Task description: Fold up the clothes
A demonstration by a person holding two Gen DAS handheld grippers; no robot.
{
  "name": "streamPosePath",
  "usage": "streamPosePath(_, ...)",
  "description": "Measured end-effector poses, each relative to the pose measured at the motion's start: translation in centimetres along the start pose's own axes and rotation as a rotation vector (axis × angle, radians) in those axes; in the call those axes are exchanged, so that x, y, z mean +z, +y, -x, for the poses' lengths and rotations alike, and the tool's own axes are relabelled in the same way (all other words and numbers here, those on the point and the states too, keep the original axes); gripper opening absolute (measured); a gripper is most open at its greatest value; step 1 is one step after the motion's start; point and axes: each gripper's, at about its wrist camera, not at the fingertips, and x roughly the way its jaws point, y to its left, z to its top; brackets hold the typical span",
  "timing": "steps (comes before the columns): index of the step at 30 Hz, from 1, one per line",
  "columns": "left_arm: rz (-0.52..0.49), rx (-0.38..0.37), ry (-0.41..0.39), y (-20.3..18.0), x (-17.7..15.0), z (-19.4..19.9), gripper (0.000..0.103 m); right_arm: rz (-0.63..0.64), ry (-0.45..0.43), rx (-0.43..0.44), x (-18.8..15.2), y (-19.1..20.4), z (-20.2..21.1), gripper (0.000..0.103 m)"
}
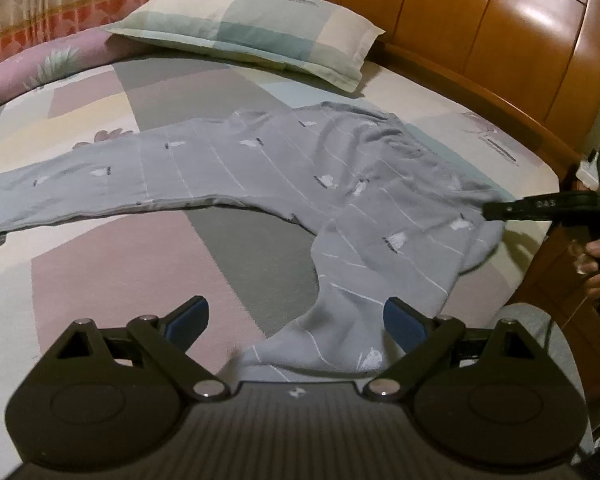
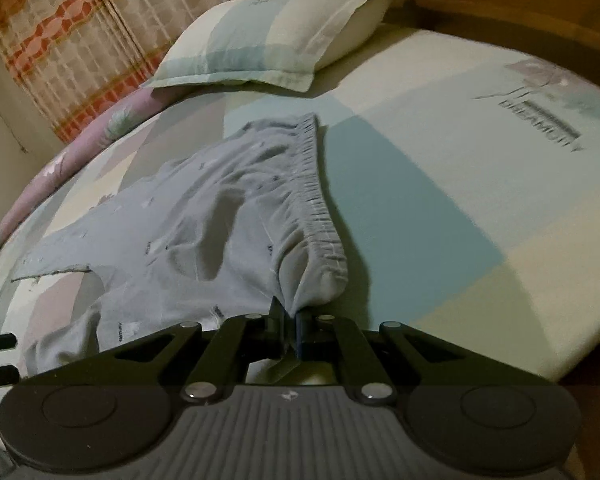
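Right hand-held gripper (image 2: 290, 316) pinches trousers' (image 2: 204, 216) waistband.

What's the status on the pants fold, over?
Right gripper shut on grey pants at the waistband. Left gripper open over one leg end. Pillow well clear.

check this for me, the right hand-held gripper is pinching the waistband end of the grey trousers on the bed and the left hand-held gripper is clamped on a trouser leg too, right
Not quite. In the left wrist view the left hand-held gripper is open, with a leg of the grey trousers lying between its pads, unclamped. The rest holds: the right wrist view shows the right hand-held gripper pinching the waistband end on the bed.
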Motion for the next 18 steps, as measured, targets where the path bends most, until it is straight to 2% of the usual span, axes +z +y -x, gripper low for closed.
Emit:
streamPosePath(4, 0.008, 0.003, -0.006, -0.1, -0.2, 0.7, 0.094, 0.046, 0.048, -0.06, -0.3, -0.9, 1.2, 0.006)
streamPosePath(12, 0.01, 0.021, -0.006, 0.0, -0.3, 1.1, 0.094, 0.089, 0.088, -0.083, -1.4, -1.3, 2.3, 0.006)
streamPosePath(14, 0.013, 0.026, -0.001, 0.2, -0.4, 1.1, 0.094, 0.099, 0.095, -0.09, -1.3, -1.1, 2.6, 0.008)
streamPosePath(15, 0.015, 0.029, 0.002, 0.3, -0.5, 1.1, 0.094, 0.104, 0.097, -0.104, -1.2, -1.0, 2.9, 0.013)
streamPosePath(18, 0.021, 0.026, 0.0, 0.5, -0.6, 1.3, 0.094, 0.102, 0.036, -0.106, -0.3, -0.6, 4.6, 0.024)
